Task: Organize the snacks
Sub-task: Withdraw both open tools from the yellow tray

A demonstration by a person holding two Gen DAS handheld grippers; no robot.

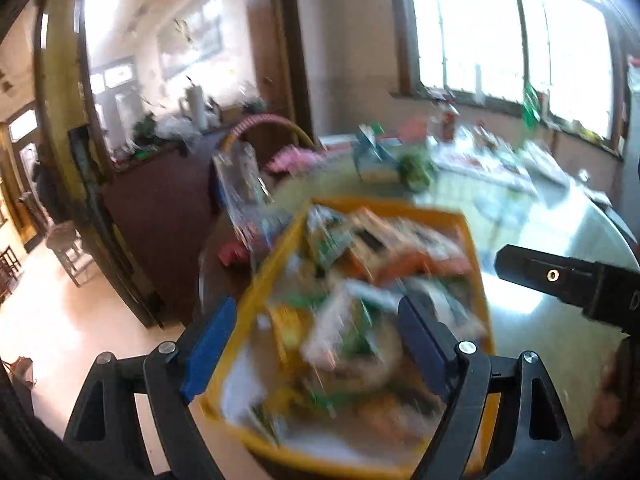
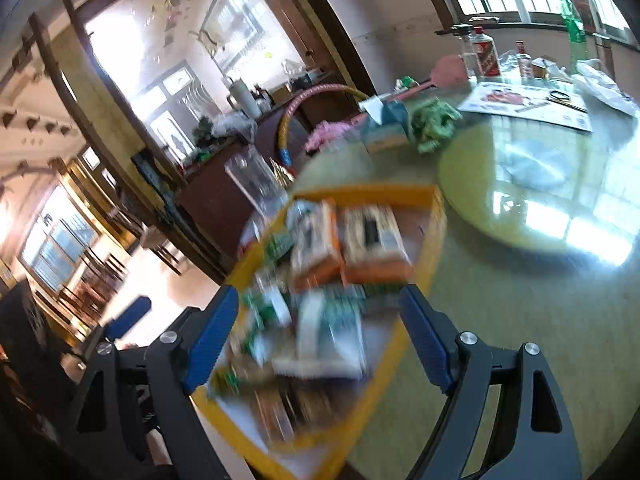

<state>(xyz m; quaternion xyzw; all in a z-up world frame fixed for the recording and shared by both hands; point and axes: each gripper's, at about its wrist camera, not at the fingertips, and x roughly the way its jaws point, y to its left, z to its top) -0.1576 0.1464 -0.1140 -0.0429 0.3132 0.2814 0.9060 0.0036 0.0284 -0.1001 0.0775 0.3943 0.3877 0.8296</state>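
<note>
Yellow tray (image 2: 434, 216) of snack packets (image 2: 320, 320) at counter (image 2: 520, 320) edge; light, crinkly, slippery wrappers, orange boxes (image 2: 372, 248) stiffer; best pinched across flat sides. Left tongs (image 1: 320, 332) and right tongs (image 2: 320, 332) wide, holding nothing

Past my work, near the far edge of the table (image 2: 520, 300), I see a pink fly swatter (image 2: 451, 71), a white-labelled bottle (image 2: 486, 56) and a printed sheet (image 2: 528, 104). A green crumpled wrapper (image 2: 434, 124) lies beside a blue box (image 2: 390, 126). Off the table's left edge stands a striped hoop (image 2: 304, 100), blurred.
</note>
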